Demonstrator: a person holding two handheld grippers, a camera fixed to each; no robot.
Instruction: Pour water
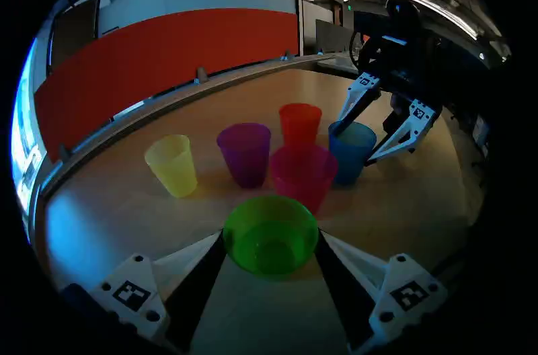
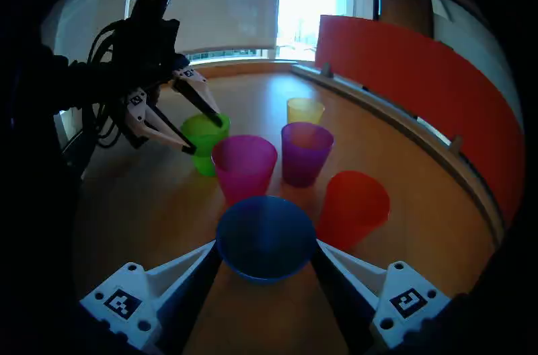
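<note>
grip check at counter (image 1: pixel 417 207)
left tool (image 1: pixel 270 234) clamped on green cup (image 1: pixel 270 251); right tool (image 2: pixel 265 243) clamped on blue cup (image 2: pixel 265 230)

Left hand-held gripper (image 1: pixel 270 247) and right hand-held gripper (image 2: pixel 266 251) level; jaws apart.

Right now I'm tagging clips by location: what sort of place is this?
Likely an office or meeting room: a long wooden table, a red partition panel along its far edge, and ceiling strip lights overhead.
</note>
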